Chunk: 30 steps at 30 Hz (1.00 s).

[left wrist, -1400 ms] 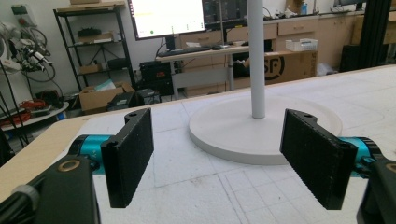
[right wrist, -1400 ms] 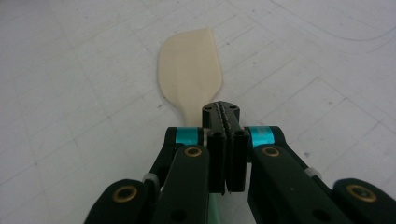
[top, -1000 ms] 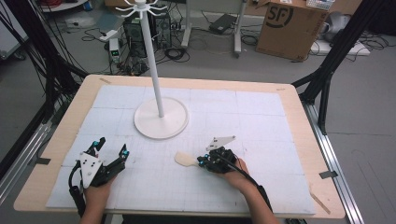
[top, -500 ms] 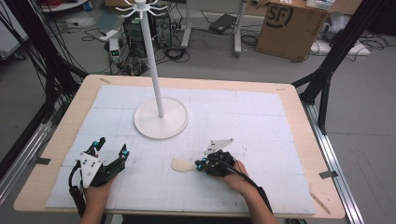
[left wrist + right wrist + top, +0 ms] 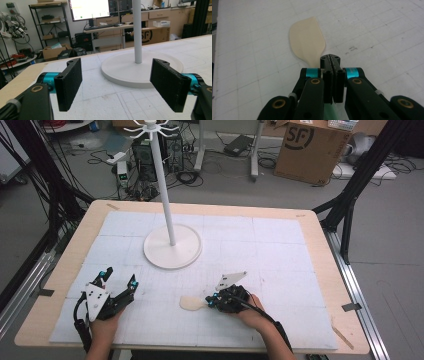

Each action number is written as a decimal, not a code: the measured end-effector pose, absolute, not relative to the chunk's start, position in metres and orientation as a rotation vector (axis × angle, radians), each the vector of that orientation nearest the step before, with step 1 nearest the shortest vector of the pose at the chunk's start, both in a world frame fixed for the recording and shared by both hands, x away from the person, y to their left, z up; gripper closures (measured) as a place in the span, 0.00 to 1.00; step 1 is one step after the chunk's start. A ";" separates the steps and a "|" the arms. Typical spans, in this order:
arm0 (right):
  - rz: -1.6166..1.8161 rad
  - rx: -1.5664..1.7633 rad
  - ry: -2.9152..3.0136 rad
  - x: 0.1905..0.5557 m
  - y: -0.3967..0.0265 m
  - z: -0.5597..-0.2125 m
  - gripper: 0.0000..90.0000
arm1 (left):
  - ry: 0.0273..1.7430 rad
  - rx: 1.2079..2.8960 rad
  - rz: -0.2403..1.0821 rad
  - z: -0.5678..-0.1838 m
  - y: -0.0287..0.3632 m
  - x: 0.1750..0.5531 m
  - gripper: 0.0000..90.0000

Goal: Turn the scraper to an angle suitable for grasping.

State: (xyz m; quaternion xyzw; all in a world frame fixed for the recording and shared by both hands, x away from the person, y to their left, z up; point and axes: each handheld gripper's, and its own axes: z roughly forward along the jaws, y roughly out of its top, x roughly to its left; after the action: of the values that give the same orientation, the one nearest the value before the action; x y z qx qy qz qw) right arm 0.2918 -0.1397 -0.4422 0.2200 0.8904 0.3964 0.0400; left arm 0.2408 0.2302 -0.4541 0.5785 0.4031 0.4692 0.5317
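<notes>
A cream spatula blade [image 5: 191,303] lies low over the white mat [image 5: 280,250] near the table's front, and its flat head [image 5: 307,41] points away from the jaws. My right gripper [image 5: 211,301] [image 5: 330,58] is shut on the spatula's neck, jaws pressed together, with a bit of green handle under them. My left gripper [image 5: 120,276] [image 5: 117,82] rests at the front left, open wide with nothing between its jaws. It faces the white stand's round base [image 5: 172,251] [image 5: 142,71]. The stand's pole [image 5: 164,195] rises to a ring of hooks at the top.
The mat covers most of a wooden table [image 5: 320,230]. On the floor beyond the table stand a cardboard box [image 5: 312,147], a computer tower [image 5: 145,155] and loose cables. Black frame posts [image 5: 350,200] flank the table's sides.
My right gripper and the spatula have shifted a little toward the table's front edge and slightly left. The left gripper has stayed put.
</notes>
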 end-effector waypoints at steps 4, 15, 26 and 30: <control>1.213 0.659 2.729 0.290 -0.138 -0.442 1.00 | 0.961 1.381 1.119 -0.454 0.230 0.241 0.29; 1.234 0.663 2.704 0.291 -0.140 -0.443 1.00 | 0.960 1.382 1.119 -0.454 0.230 0.241 0.29; 1.283 0.723 2.621 0.285 -0.172 -0.434 1.00 | 0.960 1.380 1.119 -0.454 0.230 0.241 0.29; 1.287 0.773 2.582 0.279 -0.196 -0.431 1.00 | 0.960 1.381 1.120 -0.454 0.230 0.241 0.29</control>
State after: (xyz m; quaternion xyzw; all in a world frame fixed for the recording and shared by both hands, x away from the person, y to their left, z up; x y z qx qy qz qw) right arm 0.2787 -0.1960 -0.4309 0.2579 0.8620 0.4295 0.0775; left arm 0.2406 0.2301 -0.4541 0.5788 0.4026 0.4696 0.5315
